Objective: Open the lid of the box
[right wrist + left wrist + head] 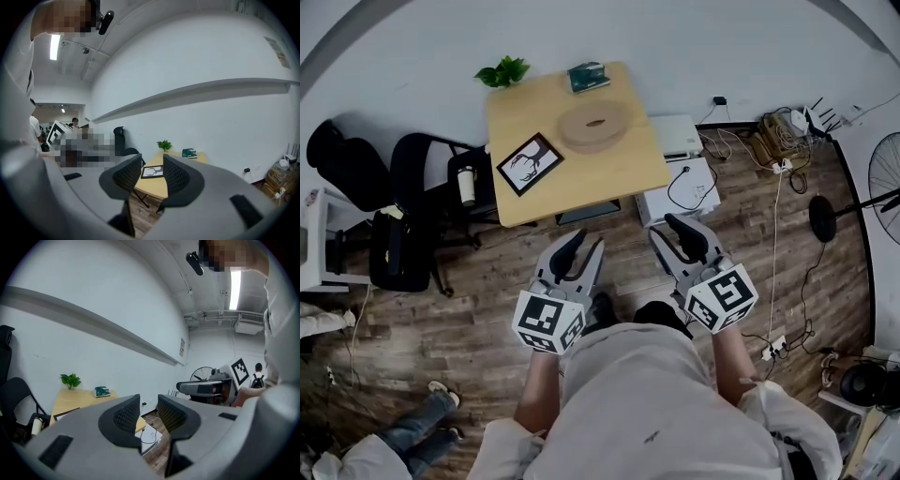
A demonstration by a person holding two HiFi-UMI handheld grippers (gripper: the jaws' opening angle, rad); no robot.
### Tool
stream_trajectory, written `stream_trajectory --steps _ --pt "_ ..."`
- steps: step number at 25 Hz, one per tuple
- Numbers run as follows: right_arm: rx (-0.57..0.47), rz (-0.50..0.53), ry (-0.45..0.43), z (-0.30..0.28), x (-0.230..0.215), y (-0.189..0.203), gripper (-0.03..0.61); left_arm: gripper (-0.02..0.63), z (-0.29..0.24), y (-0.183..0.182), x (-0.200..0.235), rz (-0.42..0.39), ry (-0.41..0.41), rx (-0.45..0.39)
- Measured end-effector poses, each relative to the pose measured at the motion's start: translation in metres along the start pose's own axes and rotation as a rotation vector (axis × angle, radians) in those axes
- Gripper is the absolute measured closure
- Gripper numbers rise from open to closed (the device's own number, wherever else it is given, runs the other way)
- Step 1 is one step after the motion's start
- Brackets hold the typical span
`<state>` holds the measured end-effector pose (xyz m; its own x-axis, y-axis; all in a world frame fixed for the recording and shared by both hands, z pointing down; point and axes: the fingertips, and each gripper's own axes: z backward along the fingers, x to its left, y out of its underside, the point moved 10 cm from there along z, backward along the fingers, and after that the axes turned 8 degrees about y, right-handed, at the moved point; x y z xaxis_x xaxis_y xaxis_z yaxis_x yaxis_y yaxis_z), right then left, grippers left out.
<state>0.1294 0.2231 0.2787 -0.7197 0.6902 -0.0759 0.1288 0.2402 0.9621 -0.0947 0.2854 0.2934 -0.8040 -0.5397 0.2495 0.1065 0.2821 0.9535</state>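
no text can be read (the cubes [548,322] carry only square patterns).

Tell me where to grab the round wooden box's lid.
Pinch the lid's near rim, coming from the table's front edge: the box lies flat and looks too wide to span. Its oval centre slot may be an alternative hold.
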Motion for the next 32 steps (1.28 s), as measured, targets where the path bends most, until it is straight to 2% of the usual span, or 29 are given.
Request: stream_trajectory --steps 11,21,32 --pt "0.041 -0.029 0.013 -0.019 0.011 0.012 0.446 0.506 -0.001 0.011 0.021 0.029 0.063 0.053" --pt "0.064 -0.038 0.016 -0.046 -0.02 0.012 0.443 0.508 -0.026 0.012 0.045 0.043 0.039 0.062" --pt "0.032 -0.049 -0.043 -0.1 -0.087 -0.005 0.44 0.506 -0.097 -0.01 0.074 0.031 -0.005 0.07"
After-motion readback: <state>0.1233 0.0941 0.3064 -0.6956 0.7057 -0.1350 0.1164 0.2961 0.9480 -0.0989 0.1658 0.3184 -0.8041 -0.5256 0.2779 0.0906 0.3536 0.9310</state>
